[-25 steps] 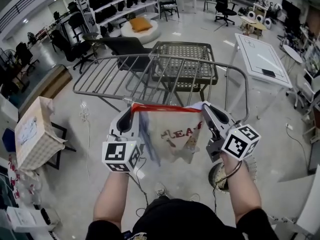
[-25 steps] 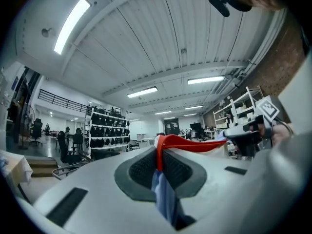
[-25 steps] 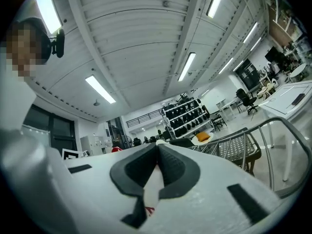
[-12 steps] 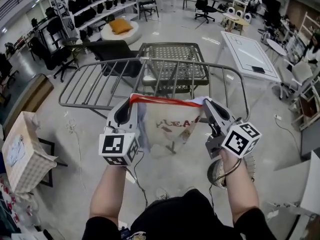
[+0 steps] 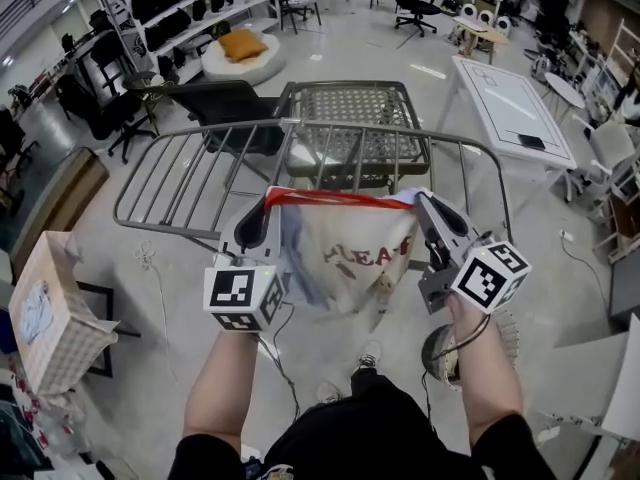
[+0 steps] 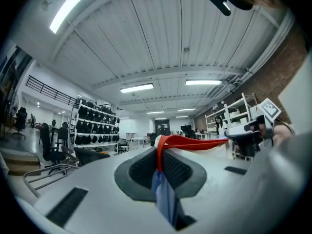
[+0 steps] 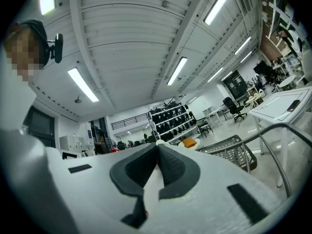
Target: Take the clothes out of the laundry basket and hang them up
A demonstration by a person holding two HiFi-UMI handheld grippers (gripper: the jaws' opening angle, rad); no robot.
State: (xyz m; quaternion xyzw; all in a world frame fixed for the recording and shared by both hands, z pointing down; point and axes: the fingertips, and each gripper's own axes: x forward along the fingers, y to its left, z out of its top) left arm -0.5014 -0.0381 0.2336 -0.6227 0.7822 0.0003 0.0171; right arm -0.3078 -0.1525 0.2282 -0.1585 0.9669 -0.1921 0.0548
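The drying rack (image 5: 300, 148) stands open just ahead of the person. It is a wide grey frame of thin, round metal bars with curved corners, and its rails lie level so cloth can drape over them.

On the near side of the rack, just short of its front rail, hangs the garment (image 5: 350, 258). It is soft off-white cloth with red printed letters, a bluish patch at its left side and a red band (image 6: 190, 141) along the top hem. It is held up by that hem, which is pulled into a nearly straight line parallel to the rack's front rail. That is probably so it can be laid flat across a bar without bunching. The rest falls loose in folds and is not yet over any bar.

Both grippers point level toward the rack, each with a smooth white shell and a marker cube at the back. The left gripper (image 5: 262, 203) is clamped on the hem's left end, its ribbed dark pads (image 6: 141, 167) pinching red band and blue cloth together. The right gripper (image 5: 422, 203) bites the hem's right end, its pads pressed onto a thin white fold.
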